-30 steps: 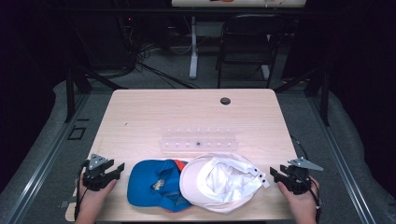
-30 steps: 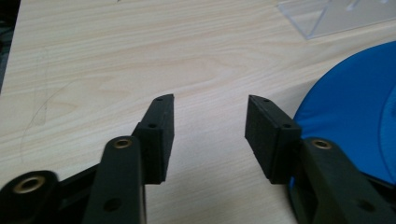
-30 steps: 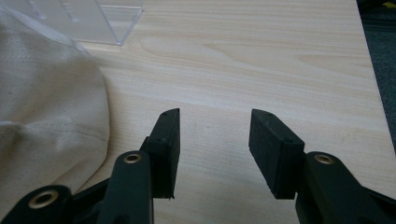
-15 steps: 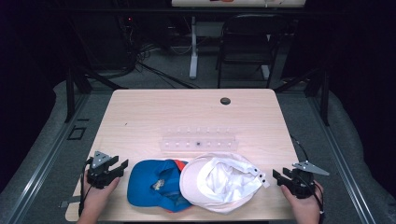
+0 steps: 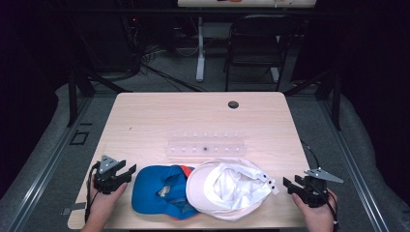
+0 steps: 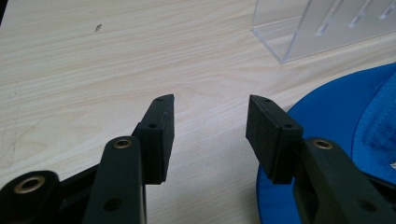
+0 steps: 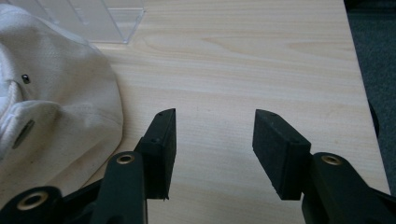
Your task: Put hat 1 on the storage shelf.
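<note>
A blue cap (image 5: 154, 188) lies upside down at the table's front, overlapped on its right by a white cap (image 5: 227, 188). Left of the blue cap my left gripper (image 5: 126, 170) rests low over the wood. In the left gripper view its jaws (image 6: 210, 123) stand open over bare table, with the blue cap's (image 6: 336, 116) edge under the right pad. My right gripper (image 5: 288, 185) sits right of the white cap. Its jaws (image 7: 215, 140) have just been opening wider and hold nothing; the white cap (image 7: 56, 107) lies to their left.
A clear plastic rack (image 5: 205, 145) stands across the table's middle behind the caps, with corners visible in the gripper views (image 6: 327, 23) (image 7: 107, 18). A black cable hole (image 5: 233, 104) is at the far edge. The table's right edge (image 7: 362, 93) runs close beside the right gripper.
Both hands have stayed almost in place at the table's front corners. The caps and the rack have not moved.
</note>
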Motion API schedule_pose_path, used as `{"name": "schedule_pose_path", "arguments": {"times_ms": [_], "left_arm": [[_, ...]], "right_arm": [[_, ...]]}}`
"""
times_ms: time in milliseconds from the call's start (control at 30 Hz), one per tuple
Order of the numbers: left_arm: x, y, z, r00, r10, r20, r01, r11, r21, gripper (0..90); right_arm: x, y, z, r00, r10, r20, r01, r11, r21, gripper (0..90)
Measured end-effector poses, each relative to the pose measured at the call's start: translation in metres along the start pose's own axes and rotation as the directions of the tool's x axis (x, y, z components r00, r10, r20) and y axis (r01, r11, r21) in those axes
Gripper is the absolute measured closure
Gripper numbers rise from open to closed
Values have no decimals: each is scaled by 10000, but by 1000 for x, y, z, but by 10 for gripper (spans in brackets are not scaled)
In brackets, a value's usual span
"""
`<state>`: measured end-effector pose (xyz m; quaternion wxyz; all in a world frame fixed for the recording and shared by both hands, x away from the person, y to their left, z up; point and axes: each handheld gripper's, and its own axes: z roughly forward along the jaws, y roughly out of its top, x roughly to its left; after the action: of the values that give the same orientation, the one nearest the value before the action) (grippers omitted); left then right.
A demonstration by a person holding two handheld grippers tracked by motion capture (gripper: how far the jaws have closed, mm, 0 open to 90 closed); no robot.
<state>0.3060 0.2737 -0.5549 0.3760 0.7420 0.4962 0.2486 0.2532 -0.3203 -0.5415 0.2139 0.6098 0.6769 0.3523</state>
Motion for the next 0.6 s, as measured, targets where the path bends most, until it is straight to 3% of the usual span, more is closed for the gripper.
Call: {"name": "schedule_pose_path", "arguments": {"times_ms": [167, 367, 500, 600], "left_arm": [[0, -1, 0, 10000, -87, 7, 87, 9999, 114, 524], [-2, -1, 1, 9999, -101, 107, 100, 9999, 81, 525], [-2, -1, 2, 9999, -93, 127, 92, 9999, 144, 526], [-2, -2, 3, 9999, -102, 134, 100, 9998, 163, 525]], "right_arm": [[4, 11, 1, 10000, 59, 71, -63, 9975, 705, 503], [14, 33, -2, 9985, 306, -452, -225, 9854, 1687, 526], [20, 42, -3, 9987, 64, -507, 32, 9825, 1864, 531], [23, 47, -6, 9980, 140, -612, -13, 9792, 2029, 531]]}}
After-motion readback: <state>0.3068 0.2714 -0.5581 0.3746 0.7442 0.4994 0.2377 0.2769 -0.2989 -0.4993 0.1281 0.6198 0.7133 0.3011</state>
